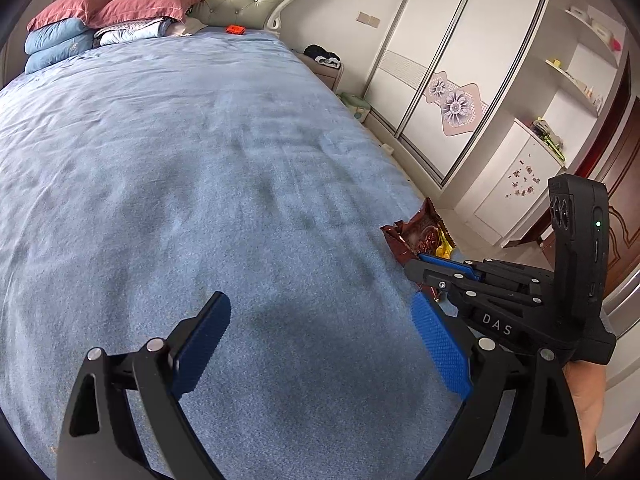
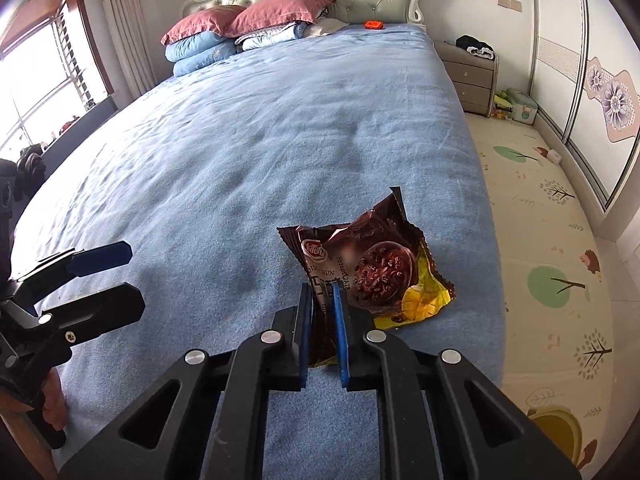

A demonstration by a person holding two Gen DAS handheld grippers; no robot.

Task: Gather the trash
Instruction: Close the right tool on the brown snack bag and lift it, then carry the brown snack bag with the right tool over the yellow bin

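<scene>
My right fingers (image 2: 323, 312) are clamped on the near edge of the wrapper (image 2: 372, 268), which lies near the bed's (image 2: 248, 140) right edge, ready to lift. Left fingers (image 1: 320, 344) hang wide apart over bare blanket, free to help.

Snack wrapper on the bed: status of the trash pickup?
Done: right gripper is shut on the brown snack wrapper near the edge of the blue bedspread. In hand: the wrapper, not yet lifted clear. Left gripper is open and empty. Left: carrying it away; no bin in view.
</scene>
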